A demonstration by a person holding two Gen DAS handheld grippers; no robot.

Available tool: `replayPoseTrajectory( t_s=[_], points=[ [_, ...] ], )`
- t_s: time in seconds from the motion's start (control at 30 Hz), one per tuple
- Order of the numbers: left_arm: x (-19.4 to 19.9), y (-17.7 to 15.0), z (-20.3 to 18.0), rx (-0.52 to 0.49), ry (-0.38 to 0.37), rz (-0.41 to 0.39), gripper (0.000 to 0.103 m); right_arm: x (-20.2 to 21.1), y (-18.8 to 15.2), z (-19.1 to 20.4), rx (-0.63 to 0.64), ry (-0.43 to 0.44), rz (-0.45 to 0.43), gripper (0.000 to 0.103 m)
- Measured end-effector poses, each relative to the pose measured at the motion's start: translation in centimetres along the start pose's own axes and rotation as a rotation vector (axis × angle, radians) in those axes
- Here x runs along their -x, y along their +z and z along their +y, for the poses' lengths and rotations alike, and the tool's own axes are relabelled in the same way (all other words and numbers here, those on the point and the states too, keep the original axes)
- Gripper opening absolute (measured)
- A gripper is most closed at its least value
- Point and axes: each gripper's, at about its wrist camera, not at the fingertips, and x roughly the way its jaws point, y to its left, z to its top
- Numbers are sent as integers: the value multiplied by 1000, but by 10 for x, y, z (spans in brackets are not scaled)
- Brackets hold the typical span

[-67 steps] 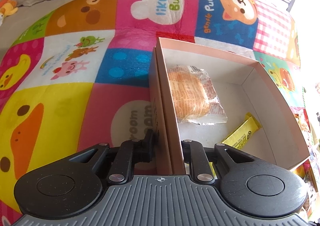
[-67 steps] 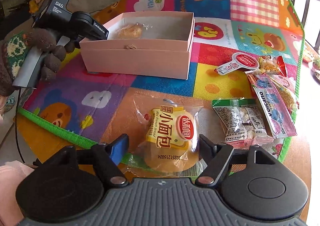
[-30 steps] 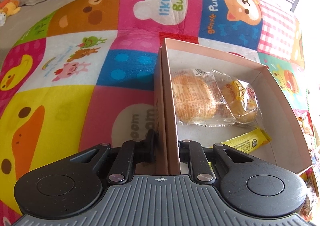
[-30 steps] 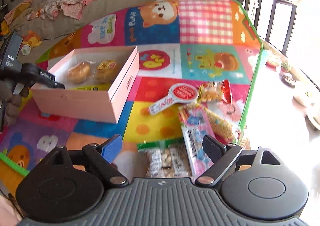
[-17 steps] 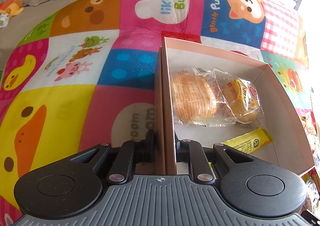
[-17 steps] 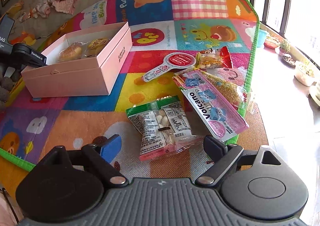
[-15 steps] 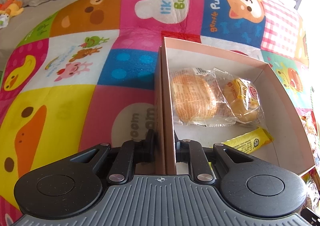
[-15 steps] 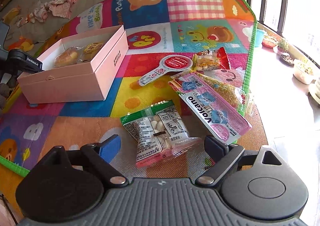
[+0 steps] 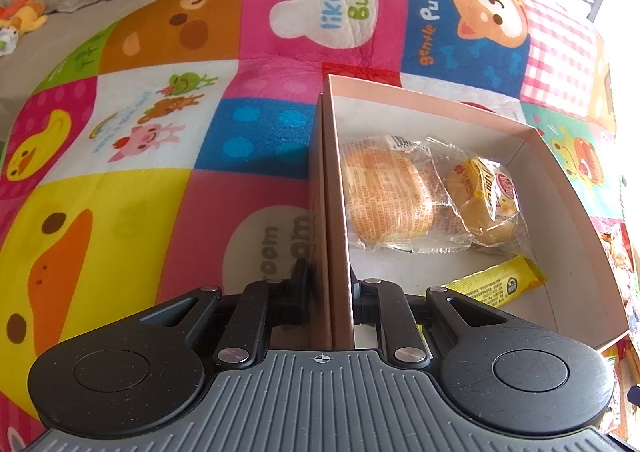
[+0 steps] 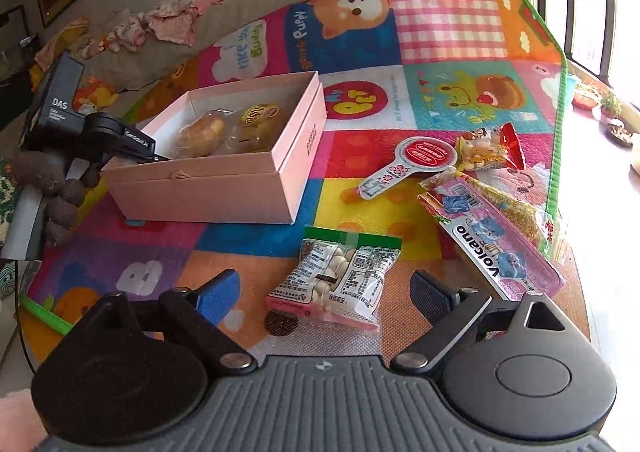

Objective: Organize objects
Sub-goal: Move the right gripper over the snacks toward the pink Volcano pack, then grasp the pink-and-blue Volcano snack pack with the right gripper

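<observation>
- Surroundings: patchwork cartoon play mat (image 10: 248, 248) under everything; loose snacks spread over its right part, well apart from pink box (image 10: 224, 188).
- Snack items on mat, right wrist view: clear packet of white candies with green top edge (image 10: 340, 276), nearest to right gripper (image 10: 324, 294); long pink "Volcano" pack (image 10: 492, 236) beside it; red-and-white paddle-shaped pack (image 10: 404, 164); small red-trimmed bag (image 10: 488, 152) beyond.
- Background: beige sofa with crumpled clothes (image 10: 168, 24) behind mat.
- Box contents, left wrist view: 2 wrapped bread buns side by side, plain-wrapped bun (image 9: 384, 196) on the left, bun with yellow-and-red label (image 9: 488, 204) touching it on the right; yellow stick pack (image 9: 496, 284) nearer the camera, partly hidden behind gripper linkage.
- View difference: loose snacks seen clearly only from right wrist camera; yellow stick pack visible only from left wrist camera; left gripper body (image 10: 100, 128) and brown knitted glove (image 10: 52, 188) seen from outside only in right wrist view.
- Left gripper (image 9: 330, 284): fingers pressed together on near wall of pink box (image 9: 336, 188), 1 finger outside, 1 inside.
- Right gripper: fingers spread wide, blue pads (image 10: 220, 292) either side of candy packet, holding nothing; contact with packet cannot be told.
</observation>
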Motion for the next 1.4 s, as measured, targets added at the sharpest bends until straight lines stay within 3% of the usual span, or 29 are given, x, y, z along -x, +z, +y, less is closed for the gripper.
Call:
replayPoseTrajectory(
  t_s=[0.17, 0.4, 0.53, 0.57, 0.63, 0.73, 0.8, 0.9, 0.97, 1.03, 1.13, 1.4],
  points=[
    [0, 0, 0, -1, -9, 2, 17, -22, 1, 2, -33, -60, 27, 92],
    [0, -1, 1, 1, -9, -4, 17, 1, 20, -24, 33, -213, -104, 95],
    [1, -1, 4, 5, -20, -1, 17, -20, 26, -59, 23, -281, -23, 96],
    [0, -1, 5, 8, -23, 1, 17, -24, 25, -65, 1, -285, 10, 96],
    [0, 0, 4, 9, -19, 3, 17, -23, 18, -69, -51, -184, 56, 96],
    [0, 1, 0, 0, -3, 4, 17, -9, 11, -56, -28, -76, 40, 95],
    [0, 0, -1, -6, 1, 1, 17, -4, 11, -48, -9, -103, 12, 94],
    [0, -1, 0, -6, -5, -1, 17, -16, 17, -48, 7, -178, 11, 78],
    [1, 0, 1, -6, -6, 4, 17, -30, 22, -53, -2, -204, 45, 60],
    [1, 1, 0, -13, -4, 11, 17, -39, 25, -57, -4, -204, 52, 59],
    [1, 2, -1, -28, -5, 20, 17, -37, 29, -53, 9, -201, 75, 43],
    [1, 0, 0, -44, -12, 8, 15, 2, 12, -27, 29, -169, 138, 43]
  ],
)
